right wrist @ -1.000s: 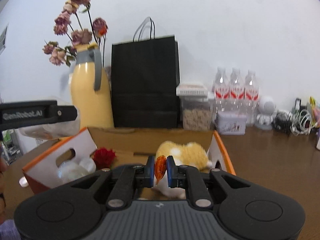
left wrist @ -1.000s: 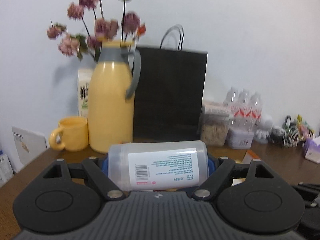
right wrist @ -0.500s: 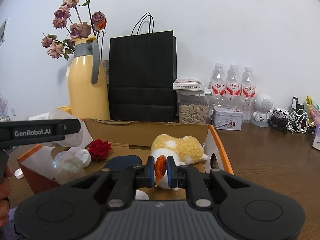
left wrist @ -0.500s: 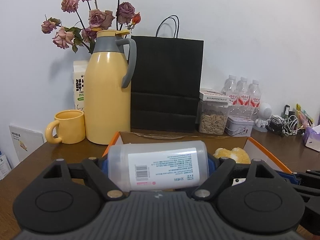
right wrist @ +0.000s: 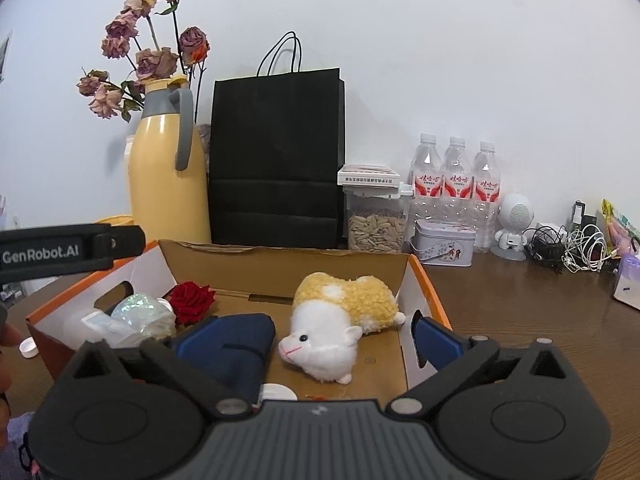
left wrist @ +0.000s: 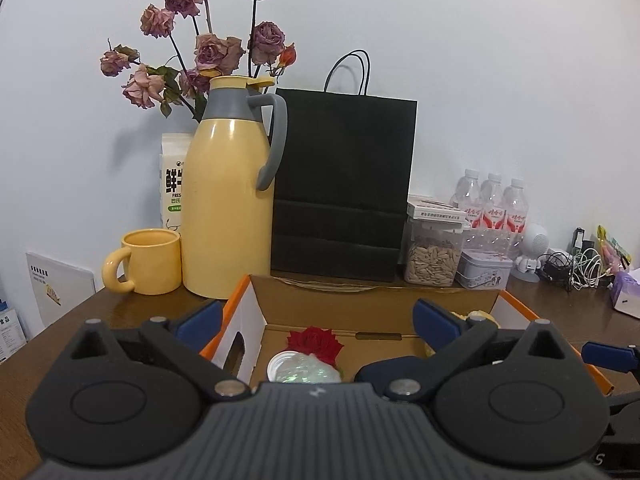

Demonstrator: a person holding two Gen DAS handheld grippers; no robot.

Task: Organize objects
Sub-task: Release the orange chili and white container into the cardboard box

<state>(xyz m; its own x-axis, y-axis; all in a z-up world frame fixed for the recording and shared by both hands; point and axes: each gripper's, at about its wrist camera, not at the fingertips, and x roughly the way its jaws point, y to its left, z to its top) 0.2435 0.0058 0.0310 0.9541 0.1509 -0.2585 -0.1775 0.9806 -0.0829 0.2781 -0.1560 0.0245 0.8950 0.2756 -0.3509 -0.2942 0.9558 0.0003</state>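
Observation:
An open cardboard box (right wrist: 280, 268) with orange rims stands on the brown table; it also shows in the left wrist view (left wrist: 360, 304). In it lie a yellow-and-white plush toy (right wrist: 344, 320), a red rose (right wrist: 192, 302), a dark blue item (right wrist: 240, 344), a shiny crumpled packet (right wrist: 140, 312) and a clear plastic container (right wrist: 92, 324). My left gripper (left wrist: 318, 320) is open and empty above the box's left part. My right gripper (right wrist: 308, 340) is open and empty above the box's front. A small orange bit (right wrist: 320, 397) lies on the box floor below it.
Behind the box stand a yellow thermos jug (left wrist: 228, 208), a yellow mug (left wrist: 148, 268), a black paper bag (left wrist: 344, 196), a jar of seeds (right wrist: 376, 220), a tin (right wrist: 444, 244), three water bottles (right wrist: 456, 184) and tangled cables (right wrist: 572, 248). A white cap (right wrist: 29, 348) lies left of the box.
My left gripper opened and let go of the clear container, which now lies in the box. My right gripper opened and released the small orange piece it was pinching.

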